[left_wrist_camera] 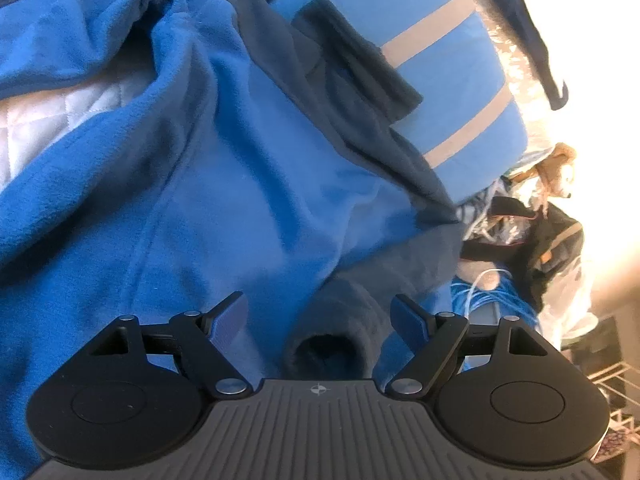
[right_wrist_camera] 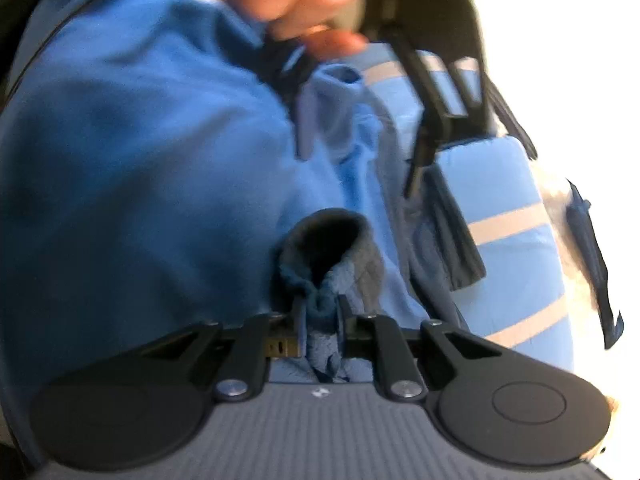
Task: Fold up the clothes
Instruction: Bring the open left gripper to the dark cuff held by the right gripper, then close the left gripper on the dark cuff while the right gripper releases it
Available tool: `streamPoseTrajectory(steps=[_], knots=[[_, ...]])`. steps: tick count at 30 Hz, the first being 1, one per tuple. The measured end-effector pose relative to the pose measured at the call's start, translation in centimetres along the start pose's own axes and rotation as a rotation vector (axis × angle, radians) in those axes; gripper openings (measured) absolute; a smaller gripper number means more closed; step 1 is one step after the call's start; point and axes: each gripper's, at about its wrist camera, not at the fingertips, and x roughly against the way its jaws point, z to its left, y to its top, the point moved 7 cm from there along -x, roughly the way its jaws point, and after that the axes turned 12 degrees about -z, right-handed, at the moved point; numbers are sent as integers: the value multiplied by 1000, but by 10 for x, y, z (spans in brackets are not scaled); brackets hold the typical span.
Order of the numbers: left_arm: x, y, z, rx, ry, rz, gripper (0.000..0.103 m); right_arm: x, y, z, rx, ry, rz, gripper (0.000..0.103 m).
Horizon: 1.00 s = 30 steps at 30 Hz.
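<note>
Item 1: blue fleece top [left_wrist_camera: 168, 184], dark grey trim, lying rumpled over a white quilted bed cover [left_wrist_camera: 44, 128], spread across most of L view. Item 2: its grey cuff [right_wrist_camera: 328, 240], opening facing cam; my R claw [right_wrist_camera: 320, 320] clamped on fabric just below cuff, pads pressed tight w/ fleece bunched between. Item 3: my L claw [left_wrist_camera: 318, 316], fingers wide apart, nothing held; same cuff [left_wrist_camera: 328, 344] sits between them, no contact. Item 4: folded blue item w/ grey stripes [left_wrist_camera: 452, 80], beside fleece on far side, dark flap lying over it. Item 5: hand [right_wrist_camera: 304, 4] at top of R view, blurred.
</note>
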Motion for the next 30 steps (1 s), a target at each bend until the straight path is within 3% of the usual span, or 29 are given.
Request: streamPoseTrajectory(steps=[7,11,19,26,27,29,30], knots=[[0,3,-6,136,-124,-7,78,0,13,-42,-178,-112,-33,14],[-4,2,-6,232,-172,-1,79,-3,20,-53,-224,-127,-43,14],[-30,-17,-6,321,-112,78,80,-2,24,-49,-226,-112,-54,14],[-40,-21,-12,327,-76,51,77,-1,26,-44,-222,-96,-62,14],[-40,-21,-11,327,-74,48,75,-1,26,-44,-222,-94,-63,14],[-40,-21,-10,325,-63,47,58,0,26,-42,-218,-92,-65,14],[-40,-22,-10,322,-59,48,55,0,26,-42,-216,-91,-67,14]])
